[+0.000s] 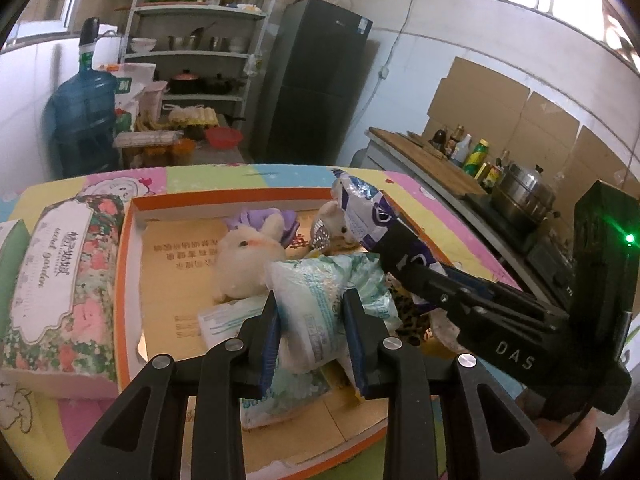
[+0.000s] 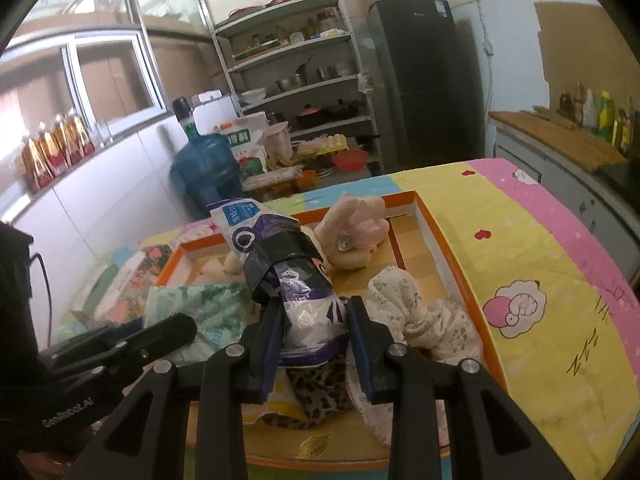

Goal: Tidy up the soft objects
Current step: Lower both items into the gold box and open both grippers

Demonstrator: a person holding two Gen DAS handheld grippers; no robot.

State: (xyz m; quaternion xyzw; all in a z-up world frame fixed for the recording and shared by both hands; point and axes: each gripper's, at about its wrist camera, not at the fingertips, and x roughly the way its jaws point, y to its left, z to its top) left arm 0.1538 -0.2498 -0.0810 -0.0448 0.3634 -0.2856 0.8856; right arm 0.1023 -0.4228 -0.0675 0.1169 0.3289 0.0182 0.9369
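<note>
The left gripper (image 1: 310, 312) has its jaws narrowed on a green-printed tissue pack (image 1: 316, 300), the blue pads pressing its soft sides so that the plastic bulges between them. The pack hangs low over the near middle of the orange-rimmed box (image 1: 128, 240), probably because the box is where the soft things are being gathered.

The right gripper (image 2: 314, 328) is clamped the same narrow way on a purple-and-white pouch (image 2: 280, 264). It grips the pouch near its lower end, so the long body sticks up and away, leaning toward the far left. Holding it by one end likely keeps the bulk clear of the other gripper, which works just beside it on the left.

Already in the box: a white plush rabbit (image 1: 248, 256) lies left of centre, with a purple cloth (image 1: 260, 216) behind it; a pink-and-cream plush (image 2: 352, 236) sits at the far side; a floral cloth (image 2: 412, 316) is bunched at the right, against the inner divider; a leopard-print cloth (image 2: 320, 392) lies under the right gripper. A flat pack (image 1: 224, 320) lies on the box floor beneath the tissue pack.

A floral tissue box (image 1: 60, 288) stands outside, left of the box, on the patterned tablecloth (image 2: 520, 240); it is stiffer, which may be why it is apart.

Both grips look gentle enough for crushable goods. Both held items seem due to be laid down among the rest.
</note>
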